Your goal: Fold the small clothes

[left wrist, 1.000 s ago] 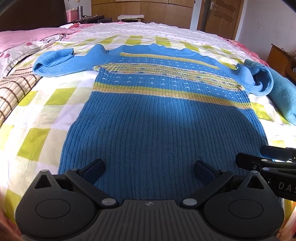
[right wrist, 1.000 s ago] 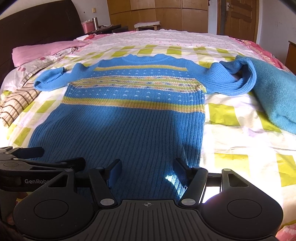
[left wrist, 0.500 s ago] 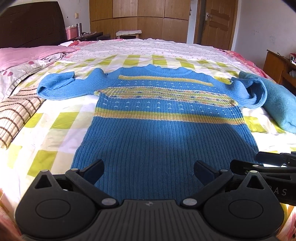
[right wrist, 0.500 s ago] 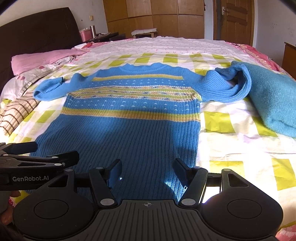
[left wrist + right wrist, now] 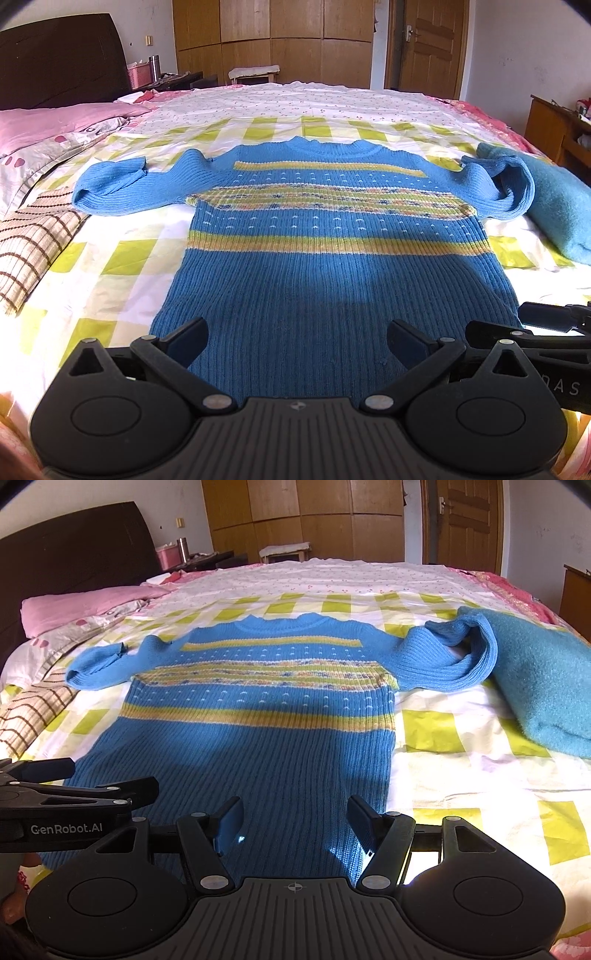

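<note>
A small blue knit sweater (image 5: 325,266) with yellow stripes lies flat on the bed, neck away from me, both sleeves bunched outward. It also fills the middle of the right wrist view as the sweater (image 5: 258,738). My left gripper (image 5: 297,338) hovers open above the hem, nothing between its fingers. My right gripper (image 5: 295,819) is open too, over the hem's right part, holding nothing. The right gripper's fingers (image 5: 546,321) show at the right edge of the left wrist view, and the left gripper's fingers (image 5: 74,786) at the left edge of the right wrist view.
The bed carries a yellow-and-white checked sheet (image 5: 122,258). A teal folded garment (image 5: 546,686) lies right of the sweater. A brown checked cloth (image 5: 29,240) and pink pillows (image 5: 55,125) lie to the left. A wooden wardrobe (image 5: 273,40) stands behind the bed.
Both grippers have drawn back and tilted up from the sweater's hem, so more of the room and bed shows. Both stayed open. The sweater has not moved.
</note>
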